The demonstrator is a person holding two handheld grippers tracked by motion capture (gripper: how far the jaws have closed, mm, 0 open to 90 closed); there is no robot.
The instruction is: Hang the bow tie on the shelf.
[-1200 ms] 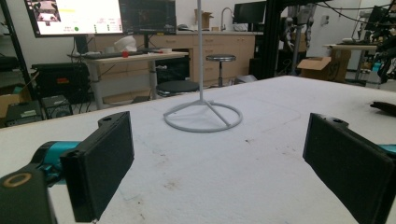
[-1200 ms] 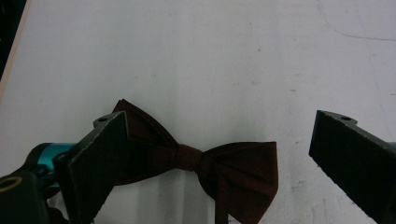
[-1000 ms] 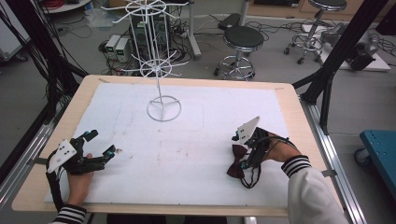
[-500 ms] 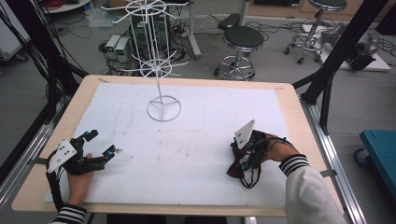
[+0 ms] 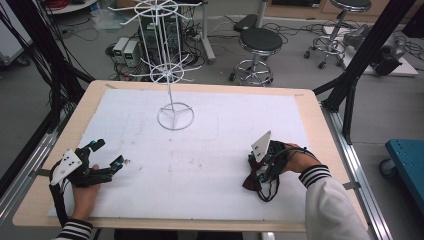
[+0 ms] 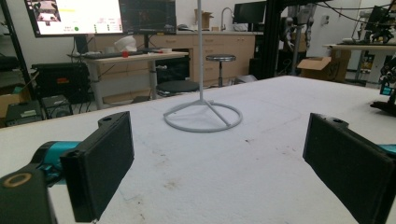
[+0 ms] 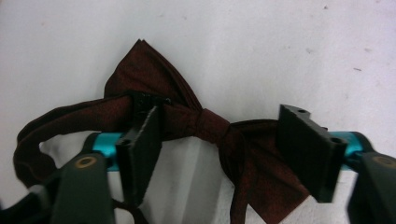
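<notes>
A: High view — what is lying where?
B: The bow tie (image 5: 251,179) is lying near the table's (image 5: 320,125) right front edge, under the right gripper (image 5: 258,172), which is tilting down to straddle it. The rack (image 5: 172,80) is standing well apart at the back, likely the tie's destination.

A: Left gripper view?
B: The left gripper (image 6: 215,168) is idling, jaws spread wide and empty, pointing toward the rack's base.

A: Right gripper view?
B: Its jaws are standing wide open on either side of the knot (image 7: 211,125), gripping nothing yet, probably because the knot is the firmest part.

Bow tie (image 7: 205,126) between right tool (image 7: 224,144) jaws
</notes>
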